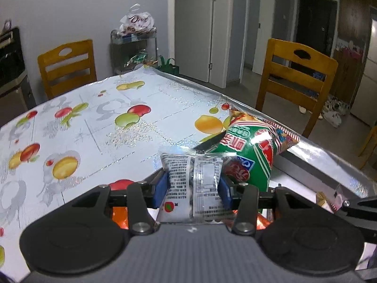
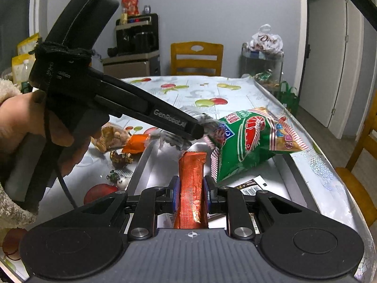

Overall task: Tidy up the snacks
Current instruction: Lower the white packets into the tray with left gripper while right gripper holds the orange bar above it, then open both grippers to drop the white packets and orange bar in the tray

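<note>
Left wrist view: the left tool (image 1: 192, 186) clenches a clear printed snack packet (image 1: 192, 184) above the fruit-patterned surface (image 1: 94, 122), just beside a green shrimp-chip bag (image 1: 249, 151) on the right.

Right wrist view: the right tool (image 2: 191, 193) grips an upright orange snack stick (image 2: 192, 188) over a white tray (image 2: 278, 165), the green bag leaning just beyond it.

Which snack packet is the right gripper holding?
The orange-red foil stick pack, upright between the right gripper fingers. The white printed sachet sits in the left gripper.
</note>
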Demonstrator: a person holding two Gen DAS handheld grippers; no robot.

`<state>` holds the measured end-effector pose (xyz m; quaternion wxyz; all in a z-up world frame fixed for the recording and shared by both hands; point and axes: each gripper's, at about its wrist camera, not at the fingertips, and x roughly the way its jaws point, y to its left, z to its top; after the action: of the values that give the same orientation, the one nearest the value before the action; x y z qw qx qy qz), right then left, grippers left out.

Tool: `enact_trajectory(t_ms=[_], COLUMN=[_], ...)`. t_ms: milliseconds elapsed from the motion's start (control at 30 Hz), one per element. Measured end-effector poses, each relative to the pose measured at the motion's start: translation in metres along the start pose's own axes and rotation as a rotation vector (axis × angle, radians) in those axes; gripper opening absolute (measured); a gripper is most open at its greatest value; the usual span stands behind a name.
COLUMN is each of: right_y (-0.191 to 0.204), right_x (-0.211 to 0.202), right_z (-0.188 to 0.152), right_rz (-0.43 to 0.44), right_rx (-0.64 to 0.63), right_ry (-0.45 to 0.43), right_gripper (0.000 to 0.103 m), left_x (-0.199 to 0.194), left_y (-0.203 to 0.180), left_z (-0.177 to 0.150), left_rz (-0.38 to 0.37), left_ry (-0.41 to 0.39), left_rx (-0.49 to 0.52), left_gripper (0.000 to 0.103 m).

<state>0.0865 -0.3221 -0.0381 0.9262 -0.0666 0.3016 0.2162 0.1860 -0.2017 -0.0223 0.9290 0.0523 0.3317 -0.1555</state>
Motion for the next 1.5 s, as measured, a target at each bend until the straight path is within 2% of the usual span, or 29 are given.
enact_trajectory(t_ms=[100, 433, 667, 867, 1033, 1100, 1200, 1400, 1500], right_y=[0.002, 0.007, 0.005, 0.005, 0.003, 0.002, 0.003, 0.008, 0.011], right_x=[0.002, 0.010, 0.013, 0.011, 0.009, 0.005, 0.001, -0.008, -0.011], right_z=[0.001, 0.002, 0.001, 0.000, -0.001, -0.001, 0.000, 0.000, 0.001], right_rz=[-0.004, -0.009, -0.010, -0.010, -0.010, -0.002, -0.005, -0.009, -0.014], right_rx=[-0.006, -0.031, -0.024, -0.021, -0.001, 0.019, 0.027, 0.043, 0.043], right_ry=[0.009, 0.041, 0.043, 0.039, 0.037, 0.030, 0.018, -0.007, -0.016], right_gripper=[0.023, 0.023, 0.024, 0.029, 0.036, 0.047, 0.052, 0.068, 0.073], left_x=[0.002, 0.008, 0.013, 0.006, -0.003, -0.009, -0.019, -0.037, -0.045], left_y=[-0.005, -0.006, -0.001, -0.002, 0.000, 0.001, 0.000, 0.002, 0.004], left_z=[-0.002, -0.004, -0.009, -0.011, -0.011, -0.012, -0.013, -0.015, -0.017], left_rz=[0.004, -0.035, -0.051, -0.050, -0.049, -0.049, -0.046, -0.041, -0.048], left_ry=[-0.010, -0.008, 0.022, 0.012, -0.004, -0.013, -0.036, -0.058, -0.066], left_rx=[0.037, 0.033, 0.002, 0.018, 0.009, 0.007, 0.010, 0.023, 0.025], left_gripper=[0.044, 0.044, 0.044, 0.047, 0.067, 0.079, 0.088, 0.093, 0.094])
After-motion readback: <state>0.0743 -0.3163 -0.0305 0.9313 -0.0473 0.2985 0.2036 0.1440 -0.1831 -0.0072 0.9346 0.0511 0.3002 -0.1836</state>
